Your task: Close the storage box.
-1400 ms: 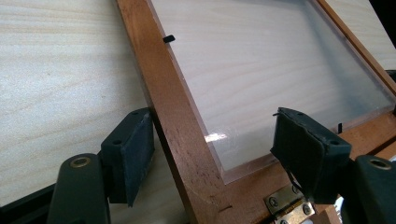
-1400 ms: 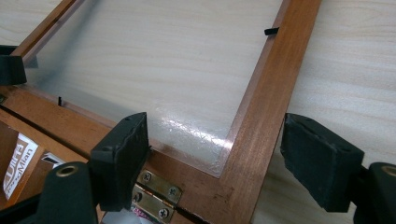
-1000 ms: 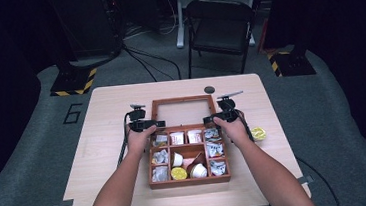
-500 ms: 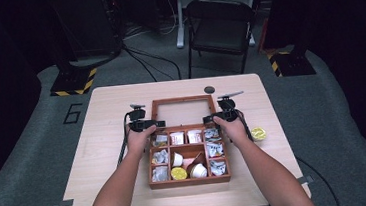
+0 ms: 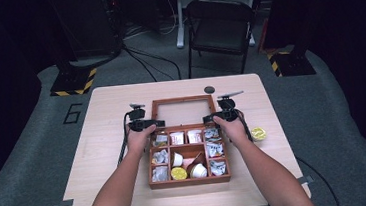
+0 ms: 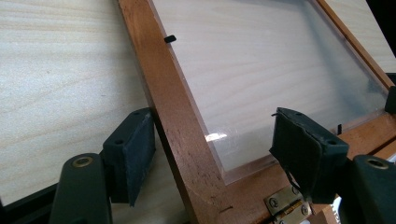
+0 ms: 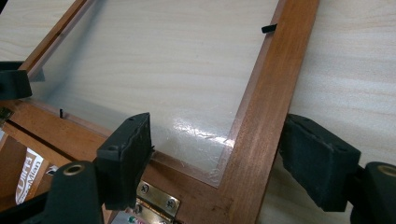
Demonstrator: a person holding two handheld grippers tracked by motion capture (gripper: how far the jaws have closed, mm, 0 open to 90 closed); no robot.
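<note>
Box point(image 5: 190, 180) mid-table point(image 5: 115, 154), lid point(image 5: 183, 101) flat behind it.
Your grippers flank the lid — cup point(image 5: 258, 133) right, chair point(image 5: 219, 27) beyond.

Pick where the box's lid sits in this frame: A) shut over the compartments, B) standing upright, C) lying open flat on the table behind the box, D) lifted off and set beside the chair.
C: the lid lies flat on the table behind the box, hinges joined, with table grain visible through its clear pane.
</note>
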